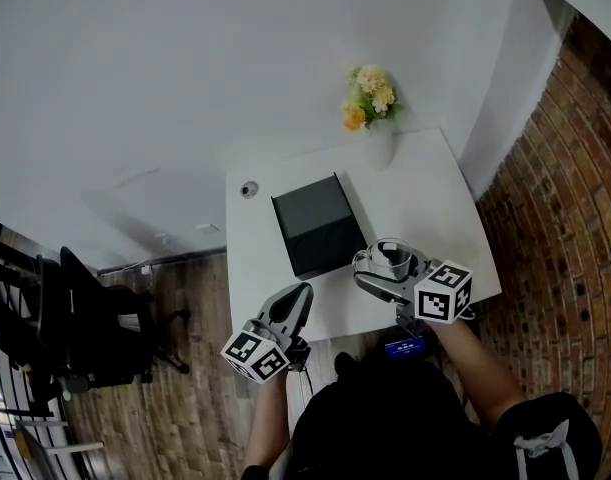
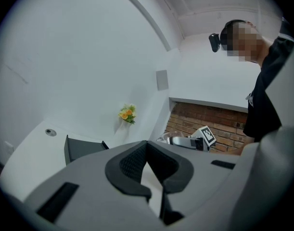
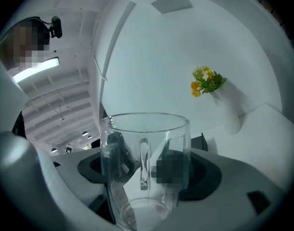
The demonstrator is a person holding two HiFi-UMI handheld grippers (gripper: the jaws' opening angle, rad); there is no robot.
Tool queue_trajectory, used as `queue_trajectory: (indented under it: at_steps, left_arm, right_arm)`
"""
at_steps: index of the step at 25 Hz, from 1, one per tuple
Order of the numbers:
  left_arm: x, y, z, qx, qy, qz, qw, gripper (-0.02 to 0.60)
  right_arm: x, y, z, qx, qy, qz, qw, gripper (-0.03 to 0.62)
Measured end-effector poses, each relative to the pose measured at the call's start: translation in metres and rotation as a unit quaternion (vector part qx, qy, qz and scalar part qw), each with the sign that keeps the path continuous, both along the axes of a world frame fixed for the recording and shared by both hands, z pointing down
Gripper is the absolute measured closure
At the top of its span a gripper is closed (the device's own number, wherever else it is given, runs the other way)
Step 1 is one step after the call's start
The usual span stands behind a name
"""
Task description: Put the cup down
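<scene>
Cup (image 3: 144, 167) pinched in my right hand-held gripper (image 1: 385, 270), not yet set down.
Right hand-held gripper grips the cup by its sides, upright, over the front right part of the bench (image 1: 430, 193), near the black box (image 1: 318, 224); can't tell if the base touches. My left hand-held gripper (image 2: 149, 170) is pressed together on nothing, by the front edge. Risk: the cup is close to the bench edge, so letting go early or tilted could tip it off; smooth glass may slip too.
</scene>
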State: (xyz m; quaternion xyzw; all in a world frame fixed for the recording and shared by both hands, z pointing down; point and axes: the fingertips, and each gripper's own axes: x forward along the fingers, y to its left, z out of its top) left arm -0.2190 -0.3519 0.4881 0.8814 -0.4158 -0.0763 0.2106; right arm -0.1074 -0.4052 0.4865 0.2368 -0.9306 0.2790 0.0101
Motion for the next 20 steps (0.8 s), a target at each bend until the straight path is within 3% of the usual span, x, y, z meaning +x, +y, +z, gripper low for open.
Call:
queue_trajectory:
  at_steps: [20]
  left_arm:
    - [0.0013,0.0012,0.0025,-0.006,-0.003,-0.012,0.9999,0.574]
  right_arm:
    - [-0.0031,-0.0034,0.0083,-0.004,0.003,-0.017,1.0,0.189]
